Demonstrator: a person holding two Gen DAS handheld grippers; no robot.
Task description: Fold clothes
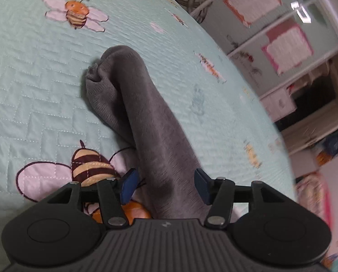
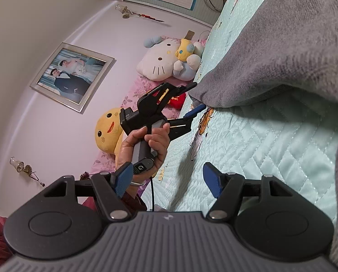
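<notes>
A soft grey knitted garment (image 1: 146, 117) lies in a long rumpled band on a bed covered by a pale mint quilted bedspread (image 1: 33, 86) with stitched bee pictures. In the left wrist view the cloth runs from the far bunched end down between the 2 blue-padded fingers of the left tongs (image 1: 166, 184), which stand wide apart; the cloth passes through the gap, and I cannot tell if either pad touches it.

In the right wrist view the right tongs (image 2: 169, 180) are also wide, with nothing between the fingers. Ahead of them a hand (image 2: 146, 145) grips the handle of the left tongs (image 2: 195, 97), whose spread fingers sit on either side of a corner of the grey garment (image 2: 282, 52). The garment drapes across the right side of this view, above the bedspread (image 2: 259, 140).

Beyond the bed a white cat-faced plush pillow (image 2: 160, 61) and a yellow round plush toy (image 2: 107, 129) lie on pink bedding, below a framed photograph (image 2: 71, 77) on the wall
</notes>
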